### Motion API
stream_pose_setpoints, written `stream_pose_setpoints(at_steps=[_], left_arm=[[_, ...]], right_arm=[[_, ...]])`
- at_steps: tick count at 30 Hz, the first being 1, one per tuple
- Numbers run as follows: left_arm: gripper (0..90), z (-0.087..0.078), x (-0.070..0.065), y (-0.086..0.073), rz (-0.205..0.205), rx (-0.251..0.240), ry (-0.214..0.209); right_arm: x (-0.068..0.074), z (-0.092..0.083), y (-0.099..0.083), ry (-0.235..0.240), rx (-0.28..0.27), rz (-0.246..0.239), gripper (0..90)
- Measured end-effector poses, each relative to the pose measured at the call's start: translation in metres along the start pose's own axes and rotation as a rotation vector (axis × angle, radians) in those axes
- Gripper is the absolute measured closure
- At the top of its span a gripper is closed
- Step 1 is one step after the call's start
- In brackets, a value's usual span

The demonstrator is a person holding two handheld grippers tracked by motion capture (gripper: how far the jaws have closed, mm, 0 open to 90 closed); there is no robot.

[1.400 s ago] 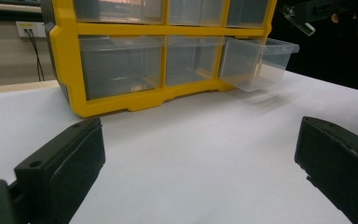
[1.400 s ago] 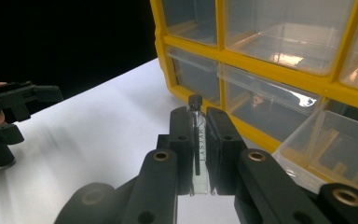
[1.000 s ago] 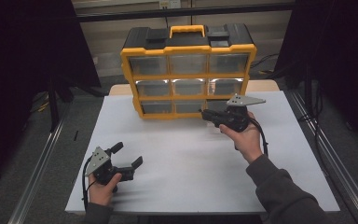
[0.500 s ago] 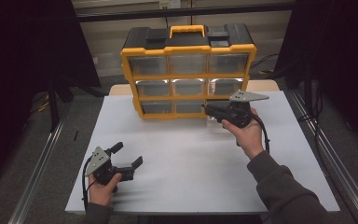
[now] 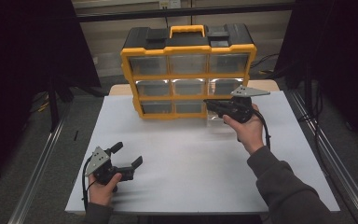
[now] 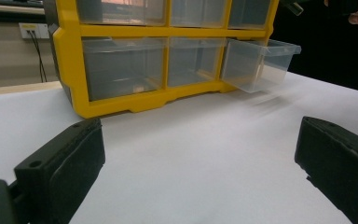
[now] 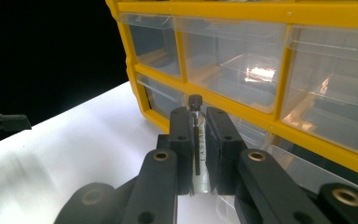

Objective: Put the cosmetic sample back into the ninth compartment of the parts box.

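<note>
A yellow and black drawer cabinet with clear drawers stands at the back of the white table. Its bottom right drawer is pulled partly out, also seen as the clear drawer under my right hand. My right gripper hangs just above that drawer, pointing left along the cabinet front. In the right gripper view my right gripper is shut on a small dark bolt, head at the tips. My left gripper rests open at the front left, and the left gripper view shows nothing between its fingers.
Dark curtains flank the table on both sides. Metal rails run along the floor left and right of it. Open white tabletop lies between the two hands and in front of the cabinet.
My right gripper has edged slightly up and toward the cabinet front. The left gripper has stayed where it was.
</note>
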State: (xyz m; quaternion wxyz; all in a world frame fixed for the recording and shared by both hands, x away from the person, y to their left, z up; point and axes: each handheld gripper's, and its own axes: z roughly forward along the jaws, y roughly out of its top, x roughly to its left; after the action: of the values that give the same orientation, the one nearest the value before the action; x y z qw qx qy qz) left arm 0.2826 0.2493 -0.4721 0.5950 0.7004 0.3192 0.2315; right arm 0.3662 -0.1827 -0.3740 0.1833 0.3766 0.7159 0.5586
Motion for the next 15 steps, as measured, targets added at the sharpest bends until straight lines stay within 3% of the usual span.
stream_pose_setpoints(at_steps=[2, 3, 4, 7, 9, 11, 15], left_arm=[[1.8, 0.0002, -0.0001, -0.0001, 0.0, 0.0, -0.002], [1.8, 0.0023, -0.0028, -0.0005, -0.037, -0.021, -0.003], [1.8, 0.0026, -0.0034, -0.0006, -0.042, -0.024, -0.005], [1.8, 0.0025, -0.0032, -0.0005, -0.044, -0.026, -0.005], [1.8, 0.0, -0.0001, 0.0, 0.001, 0.0, 0.0], [1.8, 0.0021, -0.0024, -0.0001, -0.033, -0.026, 0.003], [1.8, 0.0029, -0.0036, -0.0001, -0.043, -0.029, -0.005]], right_arm=[[-0.0012, 0.0003, 0.0004, 0.0, -0.003, 0.002, 82.3], [-0.0016, 0.0006, 0.0005, 0.0, -0.003, 0.001, 82.2], [-0.0022, 0.0007, 0.0005, -0.006, -0.002, 0.001, 82.2], [-0.0039, 0.0008, 0.0005, -0.017, -0.002, 0.003, 82.2], [-0.0049, 0.0016, 0.0005, -0.019, -0.006, 0.005, 82.2], [-0.006, 0.0019, 0.0004, -0.026, -0.005, 0.004, 82.2], [-0.0096, 0.0036, -0.0004, -0.038, -0.001, 0.004, 82.2]])
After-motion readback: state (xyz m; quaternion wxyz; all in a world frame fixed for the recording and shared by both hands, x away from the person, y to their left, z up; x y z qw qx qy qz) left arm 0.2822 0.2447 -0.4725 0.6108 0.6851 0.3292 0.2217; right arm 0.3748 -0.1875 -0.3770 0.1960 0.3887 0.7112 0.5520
